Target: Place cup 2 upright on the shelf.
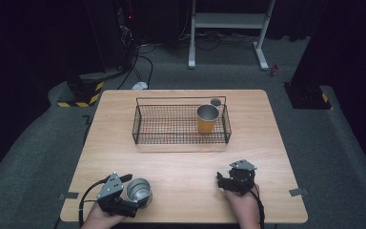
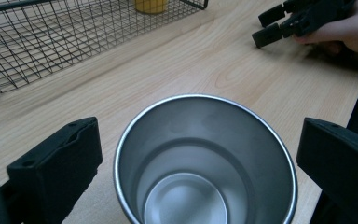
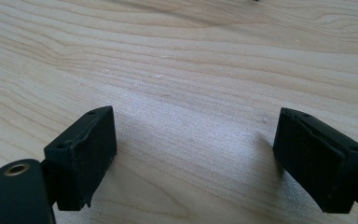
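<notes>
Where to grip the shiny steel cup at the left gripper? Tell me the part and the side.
Grip the shiny steel cup across its round wall just below the rim, coming level from the near table edge. It stands upright, mouth up, and the open left gripper already has a jaw on either side, neither touching it.

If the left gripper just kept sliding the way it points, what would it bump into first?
Most likely the steel cup: it stands between the open jaws of the left gripper, with gaps on both sides.

Wooden table (image 1: 181, 164): wire basket (image 1: 145, 128), steel cup (image 1: 138, 191), small dark disc (image 1: 215, 101)
</notes>
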Action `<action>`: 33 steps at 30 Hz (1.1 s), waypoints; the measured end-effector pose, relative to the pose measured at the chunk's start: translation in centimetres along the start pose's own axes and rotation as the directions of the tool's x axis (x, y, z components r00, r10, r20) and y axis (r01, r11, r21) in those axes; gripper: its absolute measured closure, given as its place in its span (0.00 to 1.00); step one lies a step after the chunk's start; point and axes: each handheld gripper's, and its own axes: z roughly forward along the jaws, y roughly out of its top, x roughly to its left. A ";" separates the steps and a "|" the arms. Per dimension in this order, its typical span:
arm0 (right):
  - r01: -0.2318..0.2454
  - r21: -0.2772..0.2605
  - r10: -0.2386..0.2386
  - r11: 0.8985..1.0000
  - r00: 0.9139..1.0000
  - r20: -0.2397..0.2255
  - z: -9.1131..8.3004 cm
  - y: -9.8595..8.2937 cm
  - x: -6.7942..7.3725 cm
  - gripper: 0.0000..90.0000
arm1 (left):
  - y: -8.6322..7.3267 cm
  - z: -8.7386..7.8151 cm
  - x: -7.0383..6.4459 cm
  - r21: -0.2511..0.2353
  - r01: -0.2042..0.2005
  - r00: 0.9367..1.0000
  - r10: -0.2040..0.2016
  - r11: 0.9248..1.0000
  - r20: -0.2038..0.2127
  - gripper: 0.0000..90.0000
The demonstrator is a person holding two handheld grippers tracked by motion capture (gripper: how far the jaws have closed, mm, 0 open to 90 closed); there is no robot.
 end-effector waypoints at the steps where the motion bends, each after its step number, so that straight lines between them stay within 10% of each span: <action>1: 0.000 0.000 0.000 1.000 1.000 0.000 0.0 0.0 0.0 0.15 | -0.1 0.1 0.0 0.011 -0.009 1.000 0.009 1.000 -0.002 0.01; 33: -0.004 0.003 0.004 1.000 1.000 -0.011 0.0 0.0 0.0 0.15 | -1.5 0.4 0.5 0.023 -0.080 0.997 0.080 0.997 0.001 0.16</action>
